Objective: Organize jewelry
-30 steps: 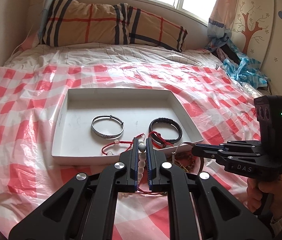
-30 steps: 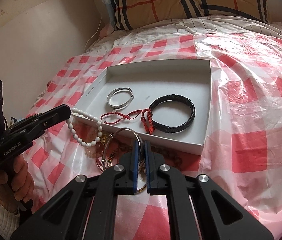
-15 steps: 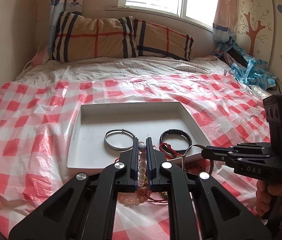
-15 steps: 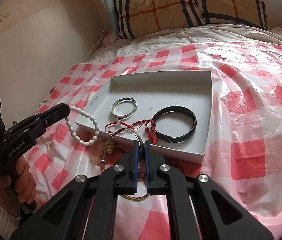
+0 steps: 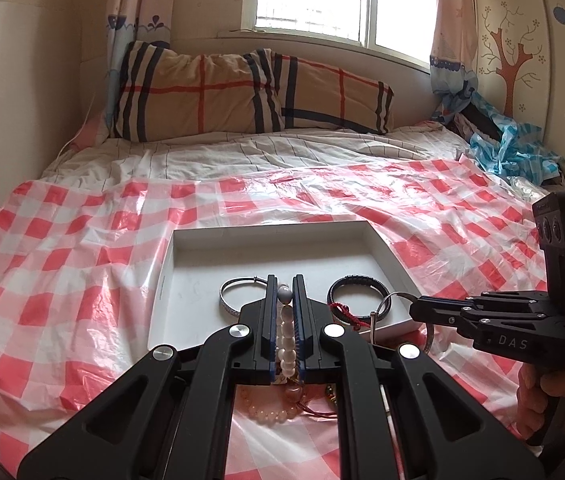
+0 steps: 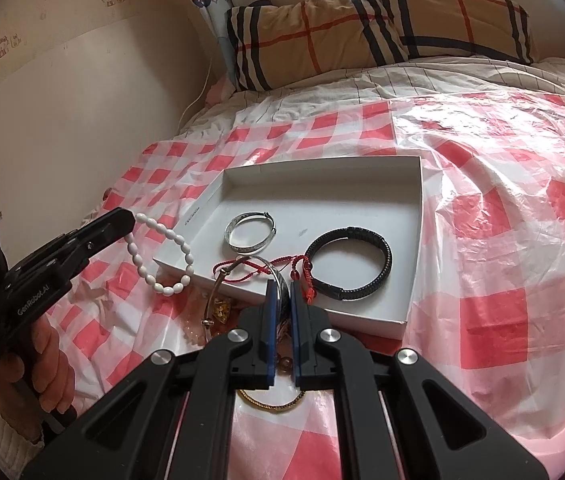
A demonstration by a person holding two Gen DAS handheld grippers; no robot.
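Observation:
A white tray (image 5: 386, 248) (image 6: 414, 248) lies on the checked bed cover. It holds a silver bangle (image 6: 249, 232), a red cord bracelet (image 6: 254, 268) and a black bracelet (image 6: 350, 264). My left gripper (image 5: 284, 296) (image 6: 124, 220) is shut on a white bead bracelet (image 6: 166, 256), which hangs in the air left of the tray's near corner. My right gripper (image 6: 280, 288) (image 5: 414, 312) is shut on a thin silver bangle (image 6: 242, 268) held above the tray's front edge.
Loose jewelry lies on the cover in front of the tray: pink beads (image 5: 272, 414), a gold chain (image 6: 270, 404) and an amber piece (image 6: 222, 310). A plaid pillow (image 5: 242, 92) lies at the bed's head. A wall runs along the left (image 6: 62, 100).
Both grippers have risen from the jewelry pile with their bracelets. The white bead bracelet now hangs free in the air instead of trailing on the cover.

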